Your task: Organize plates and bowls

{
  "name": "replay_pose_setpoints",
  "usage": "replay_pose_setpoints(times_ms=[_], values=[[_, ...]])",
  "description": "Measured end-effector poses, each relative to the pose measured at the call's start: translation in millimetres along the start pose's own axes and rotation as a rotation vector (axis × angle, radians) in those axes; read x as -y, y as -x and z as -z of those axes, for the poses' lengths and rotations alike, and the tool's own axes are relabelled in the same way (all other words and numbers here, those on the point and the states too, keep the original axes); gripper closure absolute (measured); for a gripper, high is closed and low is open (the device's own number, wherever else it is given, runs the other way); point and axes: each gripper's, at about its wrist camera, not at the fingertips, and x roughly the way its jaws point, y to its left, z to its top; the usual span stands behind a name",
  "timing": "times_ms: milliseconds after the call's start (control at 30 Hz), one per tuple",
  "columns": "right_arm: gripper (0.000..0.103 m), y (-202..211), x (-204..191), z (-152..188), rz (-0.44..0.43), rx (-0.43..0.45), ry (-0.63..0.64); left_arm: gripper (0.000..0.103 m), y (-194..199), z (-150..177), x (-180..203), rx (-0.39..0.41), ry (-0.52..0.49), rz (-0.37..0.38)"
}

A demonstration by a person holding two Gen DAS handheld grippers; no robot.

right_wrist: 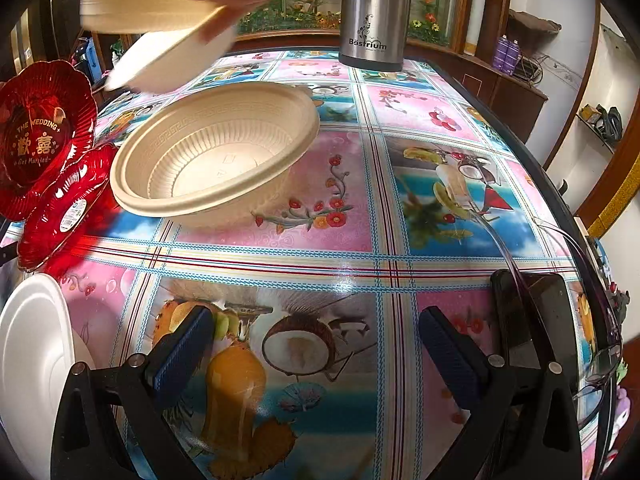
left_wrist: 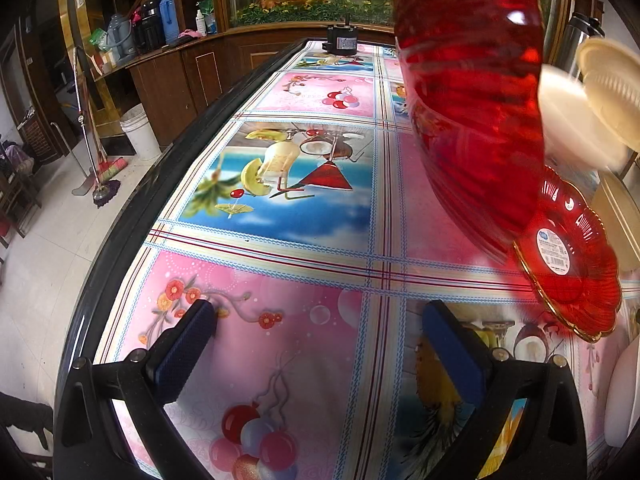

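Cream bowl (right_wrist: 212,152), ribbed and tilted, on the tablecloth (right_wrist: 360,240); both tools (left_wrist: 316,344) (right_wrist: 316,344) agape, empty.

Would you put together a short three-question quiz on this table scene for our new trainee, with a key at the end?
1. True or false: the right gripper is shut on the cream bowl.
2. Multiple choice: the steel flask stands (A) at the far end of the table, (B) inside the cream bowl, (C) on the floor.
3. Fill in: the red dish with the barcode label leans beside a second dish of the colour ____.

Key:
1. False; both the right and the left gripper are open and hold nothing.
2. A.
3. Red.
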Motion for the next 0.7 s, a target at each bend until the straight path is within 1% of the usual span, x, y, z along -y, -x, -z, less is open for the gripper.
replay_pose_setpoints(times_ms=[700], values=[[0.000,0.1,1.0,0.4,-0.001,0.000,0.000,0.000,-0.1,-2.0,-0.7,0.000,0.000,0.000]])
